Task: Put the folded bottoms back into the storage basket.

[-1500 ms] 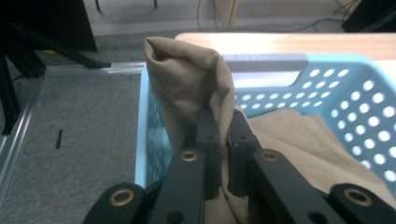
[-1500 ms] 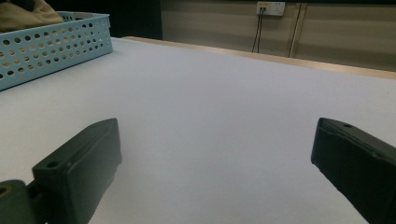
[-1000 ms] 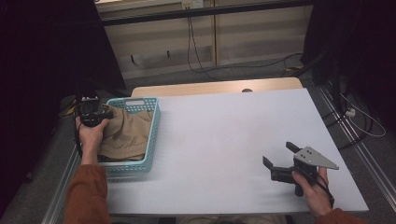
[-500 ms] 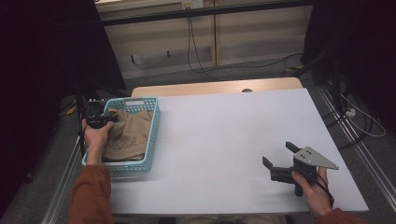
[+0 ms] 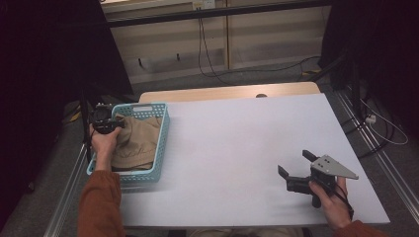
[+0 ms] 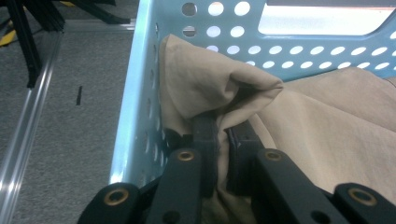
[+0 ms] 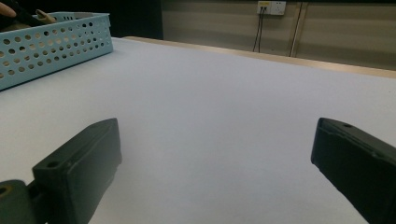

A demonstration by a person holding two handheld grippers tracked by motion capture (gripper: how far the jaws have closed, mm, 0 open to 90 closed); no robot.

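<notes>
A tan cloth lies crumpled in a light blue perforated basket at the table's left edge. My left gripper reaches over the basket's left wall. It is shut on a raised fold of the cloth, near a corner. Its jaws have just eased apart slightly, and the fabric is still pinched between them. My right gripper rests on the white table near the front right. It stands open, and nothing is between its fingers.
The white table top runs wide between the basket and the right gripper. The basket shows far left in the right gripper view. Grey floor and a metal rail lie left of the basket. Cables and a wall stand behind the table.
The left gripper has shifted slightly to the right, toward the basket's inside, keeping the cloth fold. The right gripper has stayed still.
</notes>
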